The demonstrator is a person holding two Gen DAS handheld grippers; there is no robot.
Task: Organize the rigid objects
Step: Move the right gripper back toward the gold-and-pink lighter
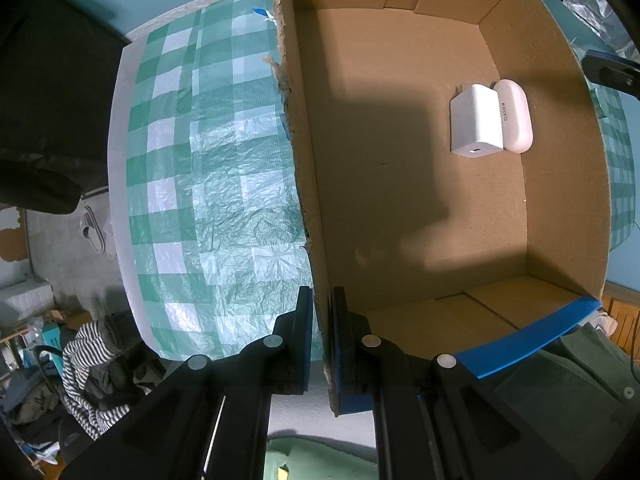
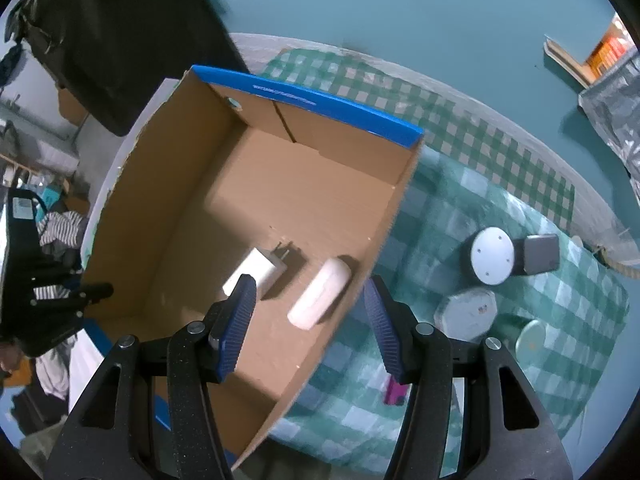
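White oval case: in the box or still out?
In. The white oval case lies on the cardboard box floor, beside the white charger.

The wall [image 2: 400, 0] behind the table was painted a flat teal. A green-and-white checked plastic cloth [image 1: 224, 184] covered the pale tabletop, crinkled and catching glare from overhead light. A big dark slab-like piece [image 2: 120, 40] stood at the far left, against the wall. Down on the grey floor [image 1: 56, 248] lay a pair of pale slippers [image 1: 94, 232], and nearer, a heap of clothes with a black-and-white striped garment [image 1: 88, 364] on top. Crumpled silvery foil sheeting [image 2: 616, 120] hung at the right, and beside it a cardboard-coloured shelf edge [image 2: 568, 62].
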